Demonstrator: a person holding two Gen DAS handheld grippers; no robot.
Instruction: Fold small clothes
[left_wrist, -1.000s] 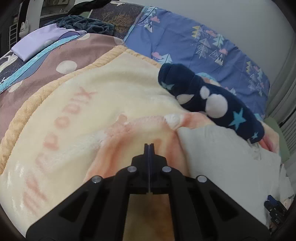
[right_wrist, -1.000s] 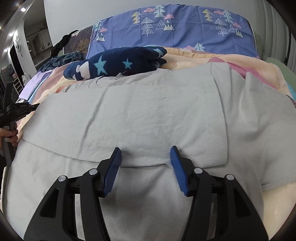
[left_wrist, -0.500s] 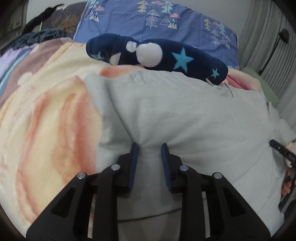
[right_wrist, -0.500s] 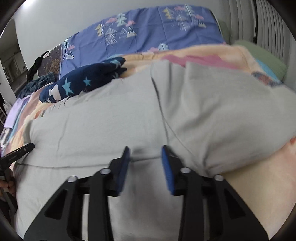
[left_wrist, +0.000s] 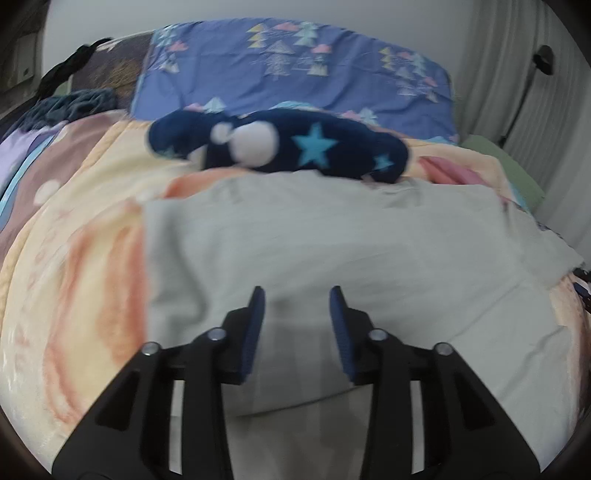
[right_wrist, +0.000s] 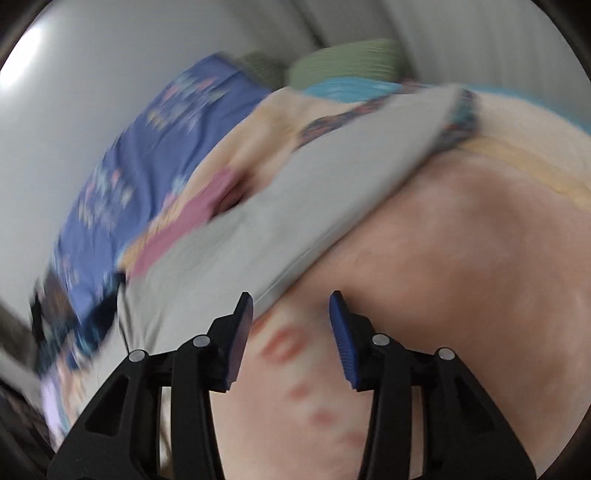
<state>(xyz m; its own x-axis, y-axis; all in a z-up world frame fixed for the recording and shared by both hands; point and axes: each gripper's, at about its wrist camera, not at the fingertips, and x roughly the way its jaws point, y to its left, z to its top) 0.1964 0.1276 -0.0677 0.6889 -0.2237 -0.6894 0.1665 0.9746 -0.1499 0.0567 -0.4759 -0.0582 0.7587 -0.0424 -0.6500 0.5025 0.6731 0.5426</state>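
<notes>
A pale grey garment (left_wrist: 332, 251) lies spread on the peach blanket (left_wrist: 81, 280), with a fold line running across it. My left gripper (left_wrist: 297, 291) hovers over its near middle. Its jaws are opening and no cloth is pinched between the blue pads. The right wrist view is blurred and rolled. There my right gripper (right_wrist: 290, 297) is at the grey garment's (right_wrist: 295, 206) hemmed edge, over bare blanket (right_wrist: 443, 277). Its jaws are opening too, and the hem lies just beyond the left fingertip, not gripped.
A navy fleece piece with stars (left_wrist: 280, 147) lies just behind the grey garment. A blue tree-print pillow (left_wrist: 295, 74) leans on the wall. A green cushion (left_wrist: 517, 173) and curtains are at the right, and dark clothes (left_wrist: 74, 103) are piled at the far left.
My left gripper moved from the blanket onto the grey garment and went from shut to open. My right gripper swept right to the garment's edge, rolling; its jaws narrowed, then widened.
</notes>
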